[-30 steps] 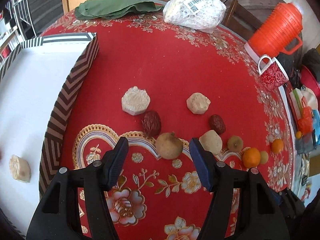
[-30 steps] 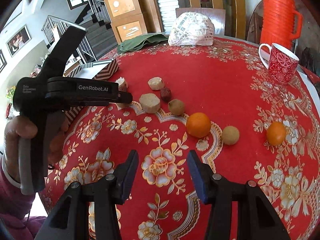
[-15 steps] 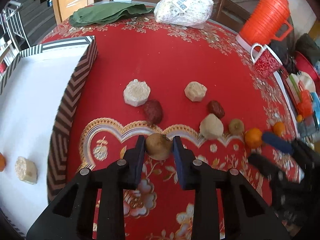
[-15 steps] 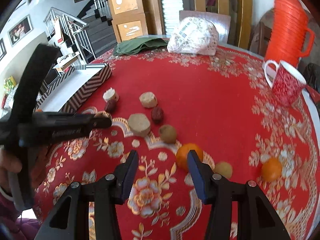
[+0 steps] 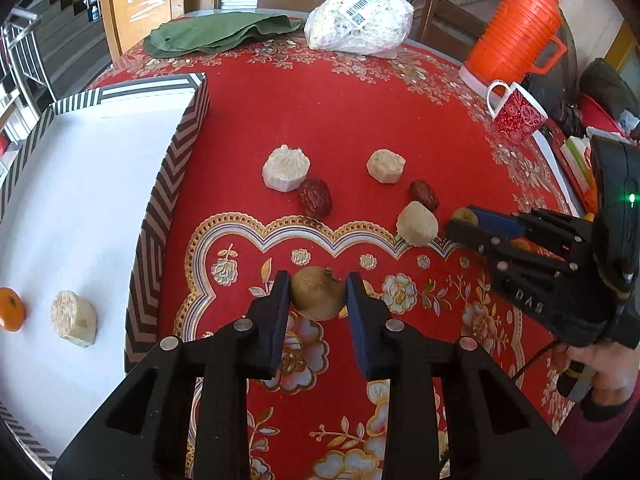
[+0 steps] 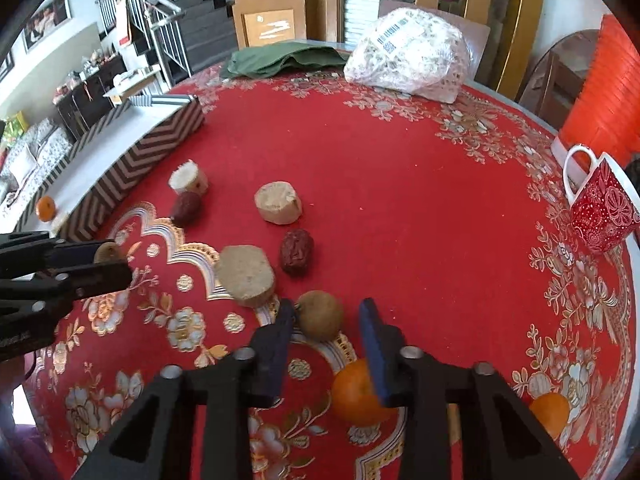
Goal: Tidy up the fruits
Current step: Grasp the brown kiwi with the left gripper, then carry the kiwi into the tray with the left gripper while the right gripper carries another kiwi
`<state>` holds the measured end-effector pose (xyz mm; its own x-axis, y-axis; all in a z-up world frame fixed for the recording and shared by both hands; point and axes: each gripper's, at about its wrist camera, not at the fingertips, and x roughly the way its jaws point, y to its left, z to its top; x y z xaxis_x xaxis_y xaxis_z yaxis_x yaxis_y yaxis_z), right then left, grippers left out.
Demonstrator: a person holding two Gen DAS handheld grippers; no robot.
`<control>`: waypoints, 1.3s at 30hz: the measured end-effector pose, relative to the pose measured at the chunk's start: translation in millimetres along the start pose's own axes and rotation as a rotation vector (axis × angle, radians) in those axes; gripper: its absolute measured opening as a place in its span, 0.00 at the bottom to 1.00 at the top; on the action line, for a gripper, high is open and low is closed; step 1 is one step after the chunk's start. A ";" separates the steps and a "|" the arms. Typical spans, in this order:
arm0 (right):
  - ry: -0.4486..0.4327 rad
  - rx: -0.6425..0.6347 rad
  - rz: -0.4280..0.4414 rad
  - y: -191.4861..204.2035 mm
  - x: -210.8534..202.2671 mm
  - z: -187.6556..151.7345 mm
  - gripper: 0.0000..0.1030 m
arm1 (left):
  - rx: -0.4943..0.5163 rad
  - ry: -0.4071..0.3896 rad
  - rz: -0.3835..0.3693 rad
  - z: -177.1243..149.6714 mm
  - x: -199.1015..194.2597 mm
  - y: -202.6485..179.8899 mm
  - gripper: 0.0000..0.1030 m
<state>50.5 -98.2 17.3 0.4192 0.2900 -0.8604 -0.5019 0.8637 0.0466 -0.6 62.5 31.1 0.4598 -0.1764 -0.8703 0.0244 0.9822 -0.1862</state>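
Note:
My left gripper (image 5: 318, 294) is shut on a brown round fruit (image 5: 317, 298) and holds it over the red tablecloth (image 5: 340, 120). My right gripper (image 6: 326, 318) is open around another brown round fruit (image 6: 320, 314) that rests on the cloth, its left finger close to the fruit. An orange (image 6: 358, 394) lies under the right finger. Two red dates (image 5: 316, 198) (image 5: 424, 194) and several pale cut chunks (image 5: 286, 168) lie on the cloth. The white tray (image 5: 72, 208) with a striped rim holds an orange (image 5: 11, 309) and a pale chunk (image 5: 74, 318).
A red mug (image 5: 516, 112), an orange jug (image 5: 516, 28), a white netted bag (image 5: 358, 20) and a green cloth (image 5: 216, 34) stand at the table's far side. Another orange (image 6: 550, 412) lies at the right near the table edge.
My left gripper closed on the brown fruit and lifted it back toward me. My right gripper moved forward past the orange and now straddles the other brown fruit.

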 end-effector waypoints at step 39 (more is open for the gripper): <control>-0.143 -0.142 0.143 151.8 -71.5 -15.0 0.22 | -0.061 -0.161 0.109 -50.5 -94.9 74.5 0.26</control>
<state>-67.1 6.0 78.3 0.4336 0.4693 -0.7693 -0.6607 0.7461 0.0827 -87.3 149.2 76.8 0.5926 -0.0516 -0.8038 -0.0852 0.9883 -0.1262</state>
